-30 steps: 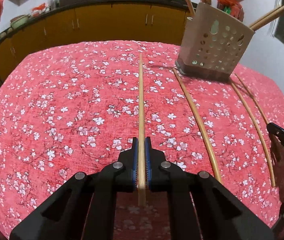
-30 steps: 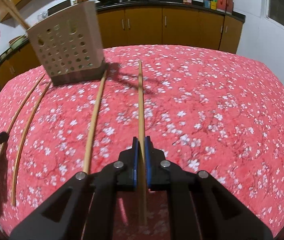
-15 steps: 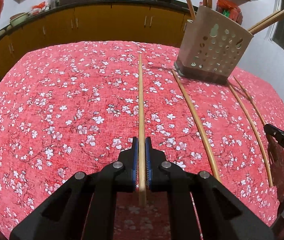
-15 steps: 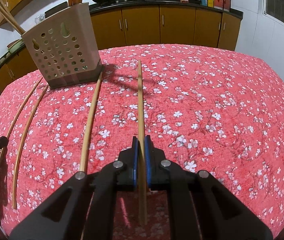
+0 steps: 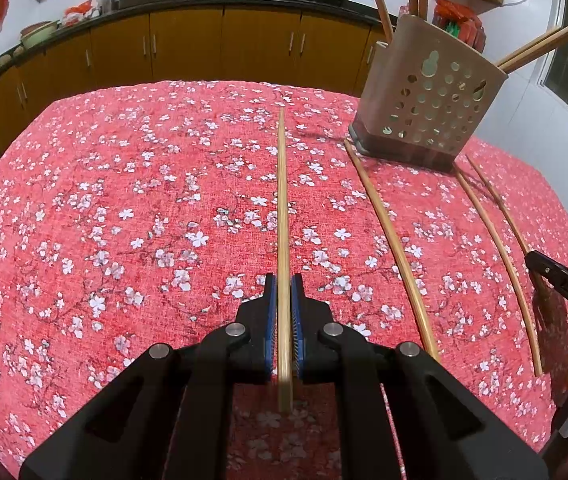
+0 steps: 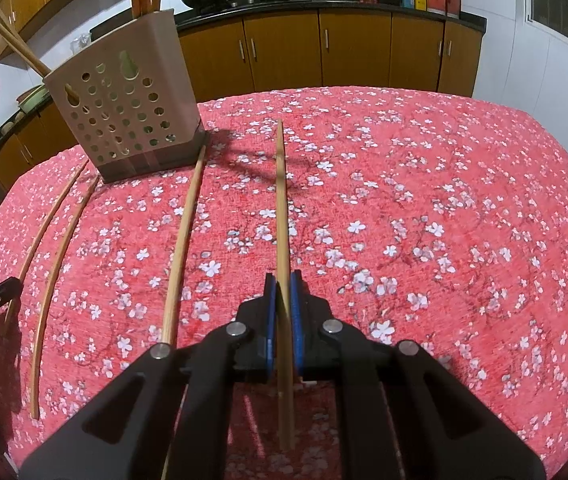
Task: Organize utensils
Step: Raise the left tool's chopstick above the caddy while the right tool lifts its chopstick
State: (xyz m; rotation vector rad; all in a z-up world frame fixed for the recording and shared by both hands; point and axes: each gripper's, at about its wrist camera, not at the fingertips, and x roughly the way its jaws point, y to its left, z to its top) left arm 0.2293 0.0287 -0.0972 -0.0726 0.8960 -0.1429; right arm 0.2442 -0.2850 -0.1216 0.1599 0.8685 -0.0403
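From your left wrist camera, your left claw [image 5: 282,308] is squeezed tight on one chopstick [image 5: 282,216]. The stick runs straight ahead from the claw, over the red flowered desk [image 5: 123,220]. The holder [image 5: 428,100] stands far ahead and to the right of the claw, with some sticks already poking out of its top. Three more loose chopsticks [image 5: 396,252] lie on the desk to the right of the claw, between it and your other claw [image 5: 564,284], which peeks in at the right edge.

From your right wrist camera, your right claw [image 6: 282,308] is also shut tight on a chopstick [image 6: 281,216] that points straight ahead. Here the holder [image 6: 123,100] is far ahead and to the left of the claw. The loose chopsticks [image 6: 179,248] lie to the left of the claw, one close by and two thin ones further off.

The step now looks like carrying both held sticks to the holder. To do it well, keep each squeeze firm so the stick cannot slip or spin. Lift first, so the far tip clears the cloth. Bring one claw at a time, so the long sticks do not cross or bump. Tip the stick up, aim its end into the open top of the holder, and let go only when the end is well inside.
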